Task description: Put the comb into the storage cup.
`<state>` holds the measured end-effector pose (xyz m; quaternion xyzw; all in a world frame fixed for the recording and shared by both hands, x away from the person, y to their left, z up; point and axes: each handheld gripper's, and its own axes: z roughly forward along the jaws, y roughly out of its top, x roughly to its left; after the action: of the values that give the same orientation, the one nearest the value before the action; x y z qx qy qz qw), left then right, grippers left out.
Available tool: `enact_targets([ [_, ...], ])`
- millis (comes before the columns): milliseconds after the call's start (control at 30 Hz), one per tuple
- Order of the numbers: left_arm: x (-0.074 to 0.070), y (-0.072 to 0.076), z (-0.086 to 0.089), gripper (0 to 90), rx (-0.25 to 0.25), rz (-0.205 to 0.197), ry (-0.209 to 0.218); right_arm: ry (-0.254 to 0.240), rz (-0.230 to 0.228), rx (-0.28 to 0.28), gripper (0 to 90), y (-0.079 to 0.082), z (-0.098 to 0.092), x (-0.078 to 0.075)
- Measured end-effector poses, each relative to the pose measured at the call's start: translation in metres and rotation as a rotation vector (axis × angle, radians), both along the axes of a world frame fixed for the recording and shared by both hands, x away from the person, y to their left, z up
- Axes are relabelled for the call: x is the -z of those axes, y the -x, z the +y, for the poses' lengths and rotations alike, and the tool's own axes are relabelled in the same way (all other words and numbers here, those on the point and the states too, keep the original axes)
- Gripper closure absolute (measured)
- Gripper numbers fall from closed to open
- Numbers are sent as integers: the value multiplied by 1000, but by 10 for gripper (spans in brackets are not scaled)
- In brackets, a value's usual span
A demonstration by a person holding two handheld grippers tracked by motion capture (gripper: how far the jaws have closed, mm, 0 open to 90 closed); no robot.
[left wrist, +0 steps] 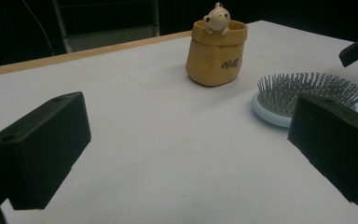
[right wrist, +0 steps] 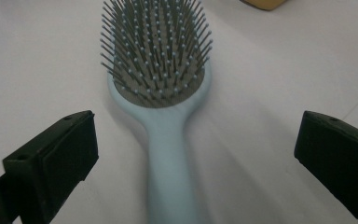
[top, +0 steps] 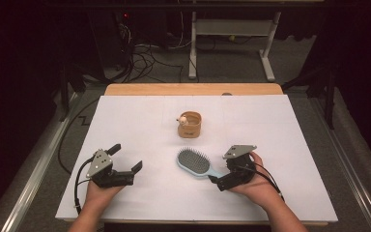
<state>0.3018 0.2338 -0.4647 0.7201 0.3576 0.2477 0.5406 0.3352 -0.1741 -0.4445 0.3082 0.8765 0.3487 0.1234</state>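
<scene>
At the left of the white table cover (top: 140, 193), a person's left hand (top: 101, 191) holds the left gripper (top: 125, 157) low over the surface, its black jaws spread wide with nothing between them; its own view looks past them across bare cover. Near the middle, a pale blue plastic hairbrush (top: 194, 163) with grey bristles lies flat, bristles up, its handle running toward the right gripper (top: 215, 181). Behind the brush, well apart from it, stands a tan pouch-shaped holder (top: 189, 125) with a small cream animal figure (top: 183, 118) peeking over its rim. At the right, the right hand (top: 256, 186) steadies the right gripper at the handle's end; its view shows the jaws wide apart on either side of the handle (right wrist: 168, 172), gripping nothing.
</scene>
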Motion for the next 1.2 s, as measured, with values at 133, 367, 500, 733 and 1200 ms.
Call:
enact_targets([
  [133,0,-1,0,0,-5,0,4,17,12,-23,3,-7,10,-5],
  [367,0,0,0,0,0,-2,2,41,39,-35,2,-18,24,-10],
  [500,1,-1,0,0,-4,-3,1,54,38,-46,2,-23,33,-11],
  [733,0,0,0,0,-3,-4,3,85,50,-61,2,-32,49,-9],
  [1200,-1,0,2,0,-14,-12,11,170,103,-94,2,-43,78,-4],
])
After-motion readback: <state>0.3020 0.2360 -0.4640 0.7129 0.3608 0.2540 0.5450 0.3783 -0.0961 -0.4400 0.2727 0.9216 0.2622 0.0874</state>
